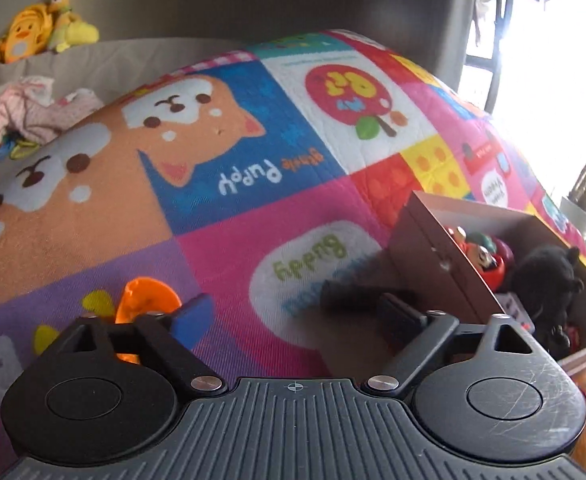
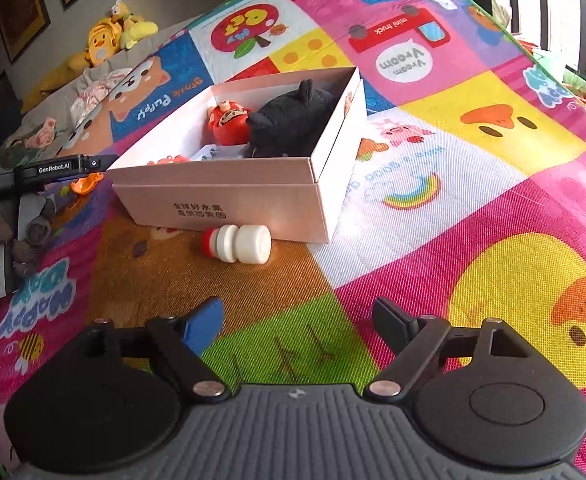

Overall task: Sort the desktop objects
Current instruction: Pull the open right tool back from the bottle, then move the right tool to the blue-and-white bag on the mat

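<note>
An open pale pink box (image 2: 221, 200) stands on the colourful play mat (image 2: 473, 208). Inside it lie a black plush (image 2: 293, 120), a red figure (image 2: 227, 120) and small bits. A white bottle-shaped toy with a red end (image 2: 239, 244) lies on its side just in front of the box. My right gripper (image 2: 297, 322) is open and empty, a short way in front of that toy. My left gripper (image 1: 297, 316) is open with nothing between its pads, beside the box (image 1: 433, 240). An orange toy (image 1: 145, 300) lies on the mat just outside its blue pad (image 1: 197, 316).
Yellow plush toys (image 1: 33, 32) and a heap of pale clothes (image 1: 25, 116) sit beyond the mat's far left edge. A bright window (image 1: 553, 80) is on the right. The left gripper's body (image 2: 53, 170) reaches in at the box's left side, over the orange toy (image 2: 87, 182).
</note>
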Demonstrator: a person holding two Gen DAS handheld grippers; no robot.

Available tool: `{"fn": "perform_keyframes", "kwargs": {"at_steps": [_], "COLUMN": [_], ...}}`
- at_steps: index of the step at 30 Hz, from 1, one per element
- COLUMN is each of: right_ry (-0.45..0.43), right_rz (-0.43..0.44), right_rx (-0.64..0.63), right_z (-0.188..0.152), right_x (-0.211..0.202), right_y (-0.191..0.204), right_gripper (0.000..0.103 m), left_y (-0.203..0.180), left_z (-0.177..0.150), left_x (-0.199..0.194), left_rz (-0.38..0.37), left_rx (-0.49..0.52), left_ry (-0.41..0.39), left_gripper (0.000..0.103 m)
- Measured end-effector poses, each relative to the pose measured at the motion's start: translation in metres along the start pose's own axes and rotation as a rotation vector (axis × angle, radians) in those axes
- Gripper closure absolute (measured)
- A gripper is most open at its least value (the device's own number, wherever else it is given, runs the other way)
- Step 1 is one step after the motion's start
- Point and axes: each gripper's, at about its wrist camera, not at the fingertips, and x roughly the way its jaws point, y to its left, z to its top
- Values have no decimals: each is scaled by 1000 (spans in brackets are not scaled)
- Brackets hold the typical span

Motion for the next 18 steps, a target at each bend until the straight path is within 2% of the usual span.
{"fn": "perform_keyframes", "kwargs": {"at_steps": [1, 5, 8, 10, 14, 18], "right_ry": [-7, -35, -57, -65, -68, -74], "right_rz": [-3, -9, -1, -16, -11, 15], "right_rx": [7, 23, 11, -24, -25, -2], "right_z": [0, -2, -6, -8, -8, -8], "right_x": [1, 4, 7, 10, 9, 8], "right_y": [0, 1, 5, 11, 11, 6], "right_gripper": [18, 13, 4, 0, 0, 0], "left_y": [1, -2, -11, -17, -21, -17], "left_z": [6, 23, 25, 19, 2, -26], "left_x": [8, 40, 60, 64, 41, -4], "left_rz": [6, 55, 83, 121, 113, 22], "left_rx": [-19, -60, 0, 75, 190, 204], "left_ry": [4, -4, 35, 58, 96, 132], "left_gripper": [29, 32, 38, 39, 39, 35]}}
